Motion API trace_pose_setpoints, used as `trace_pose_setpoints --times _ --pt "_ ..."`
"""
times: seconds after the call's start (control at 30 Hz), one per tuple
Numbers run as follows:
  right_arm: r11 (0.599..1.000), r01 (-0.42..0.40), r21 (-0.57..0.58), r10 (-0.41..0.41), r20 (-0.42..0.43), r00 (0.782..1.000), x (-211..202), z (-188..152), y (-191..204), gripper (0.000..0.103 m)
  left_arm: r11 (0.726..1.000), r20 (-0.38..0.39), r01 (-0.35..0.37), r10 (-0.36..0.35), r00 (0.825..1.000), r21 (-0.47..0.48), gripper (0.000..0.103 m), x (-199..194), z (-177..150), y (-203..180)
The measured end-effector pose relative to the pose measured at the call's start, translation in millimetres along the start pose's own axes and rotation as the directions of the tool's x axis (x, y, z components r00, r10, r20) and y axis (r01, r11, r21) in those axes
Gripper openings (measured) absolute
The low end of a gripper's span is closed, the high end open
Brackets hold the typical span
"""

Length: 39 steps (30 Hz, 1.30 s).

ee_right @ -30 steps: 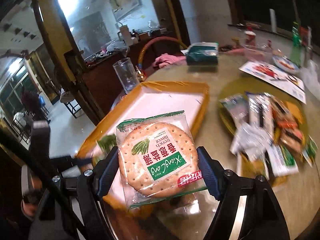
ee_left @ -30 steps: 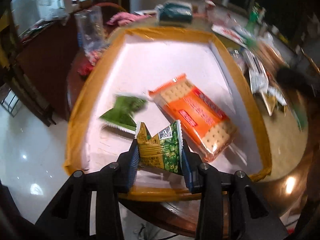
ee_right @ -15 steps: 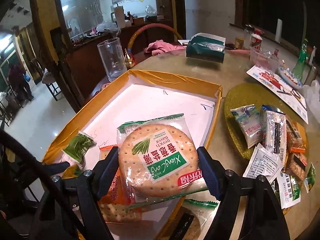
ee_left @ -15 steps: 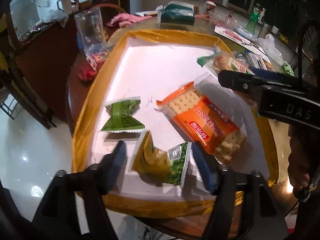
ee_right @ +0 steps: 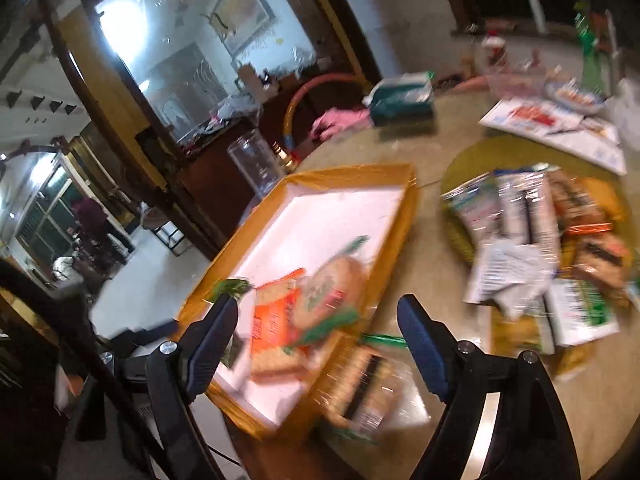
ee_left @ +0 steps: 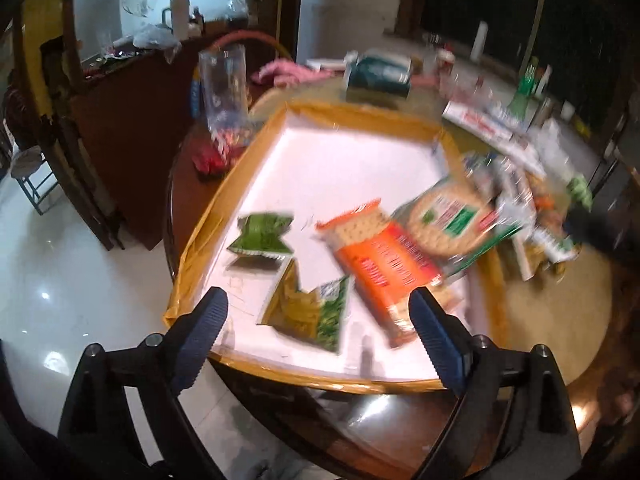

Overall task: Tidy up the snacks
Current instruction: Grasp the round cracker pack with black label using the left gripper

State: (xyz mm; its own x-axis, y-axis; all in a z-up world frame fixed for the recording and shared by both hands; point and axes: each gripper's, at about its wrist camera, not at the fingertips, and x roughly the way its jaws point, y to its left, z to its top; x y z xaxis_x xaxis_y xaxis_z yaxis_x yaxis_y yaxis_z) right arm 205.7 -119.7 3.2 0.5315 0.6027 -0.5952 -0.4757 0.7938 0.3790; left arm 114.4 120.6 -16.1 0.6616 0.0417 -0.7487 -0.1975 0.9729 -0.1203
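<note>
Where tiles gleam, round table (ee_right: 408, 152), yellow-rimmed tray (ee_left: 360, 114) — snacks scattered

The far half of the white tray (ee_left: 340, 168) is bare, so a hand can pass there. Near its front edge lie a green packet (ee_left: 262, 234), a yellow-green packet (ee_left: 310, 306), an orange cracker pack (ee_left: 386, 262) and a round biscuit pack (ee_left: 450, 218). A tall glass (ee_left: 224, 84) stands by the tray's far left corner. Snack packs (ee_right: 532, 240) crowd the counter (ee_right: 448, 136) right of the tray.

blur: snack pile (ee_right: 540, 248) smeared | round biscuit pack (ee_right: 332, 284) label unreadable
</note>
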Motion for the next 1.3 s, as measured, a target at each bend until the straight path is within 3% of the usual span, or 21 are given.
trace_pose_setpoints --times 0.07,0.17,0.33,0.43,0.5,0.63,0.67,0.73,0.8,0.87,0.97,1.07,1.2,1.3 --pt "0.999 0.007 0.054 -0.005 -0.023 1.000 -8 -16 -21 0.082 0.999 0.010 0.052 -0.052 0.999 0.000 0.092 -11 -2 -12" --pt "0.992 0.002 0.127 0.004 -0.048 0.999 -19 -39 -51 0.082 0.978 0.015 0.190 -0.192 0.981 0.089 0.092 -25 -13 -49" --pt "0.979 0.031 0.204 -0.023 -0.038 0.999 -41 -65 -78 0.080 0.897 -0.128 0.366 -0.344 0.930 0.249 0.092 -13 -48 -124" --pt "0.977 0.033 0.211 -0.027 -0.028 0.999 -47 -70 -80 0.080 0.901 -0.053 0.214 -0.210 0.976 0.378 0.092 -9 -57 -150" --pt "0.976 0.016 0.216 -0.010 -0.026 1.000 -47 -70 -82 0.080 0.917 -0.055 0.132 -0.120 0.991 0.376 0.092 4 -52 -149" --pt "0.978 -0.007 0.210 0.012 -0.026 1.000 -46 -73 -86 0.080 0.960 -0.111 0.047 -0.017 0.994 0.275 0.091 19 -39 -121" --pt "0.978 -0.009 0.208 0.015 -0.025 1.000 -47 -74 -87 0.080 0.967 -0.115 0.044 -0.016 0.993 0.250 0.090 16 -40 -113" --pt "0.978 -0.018 0.208 0.025 -0.030 0.999 -45 -75 -90 0.080 0.968 -0.105 0.158 -0.140 0.985 0.196 0.090 -3 -36 -108" --pt "0.977 -0.023 0.210 0.031 -0.032 0.999 -44 -76 -91 0.080 0.936 -0.097 0.293 -0.279 0.955 0.197 0.091 -19 -38 -122" --pt "0.977 -0.027 0.210 0.034 -0.030 0.999 -43 -76 -92 0.080 0.898 -0.128 0.354 -0.331 0.935 0.260 0.091 -17 -43 -145" --pt "0.976 -0.018 0.217 0.025 -0.029 0.999 -45 -76 -94 0.080 0.908 -0.168 0.286 -0.244 0.955 0.307 0.091 10 -48 -161" --pt "0.975 -0.008 0.224 0.014 -0.026 1.000 -48 -78 -97 0.080 0.928 -0.095 0.150 -0.125 0.988 0.341 0.091 17 -47 -159" --pt "0.971 -0.006 0.237 0.014 -0.031 0.999 -47 -81 -104 0.080 0.958 -0.120 0.118 -0.089 0.989 0.261 0.091 26 -40 -138" --pt "0.970 0.003 0.243 0.008 -0.044 0.999 -42 -80 -108 0.080 0.956 -0.179 0.164 -0.122 0.976 0.242 0.091 37 -41 -145"
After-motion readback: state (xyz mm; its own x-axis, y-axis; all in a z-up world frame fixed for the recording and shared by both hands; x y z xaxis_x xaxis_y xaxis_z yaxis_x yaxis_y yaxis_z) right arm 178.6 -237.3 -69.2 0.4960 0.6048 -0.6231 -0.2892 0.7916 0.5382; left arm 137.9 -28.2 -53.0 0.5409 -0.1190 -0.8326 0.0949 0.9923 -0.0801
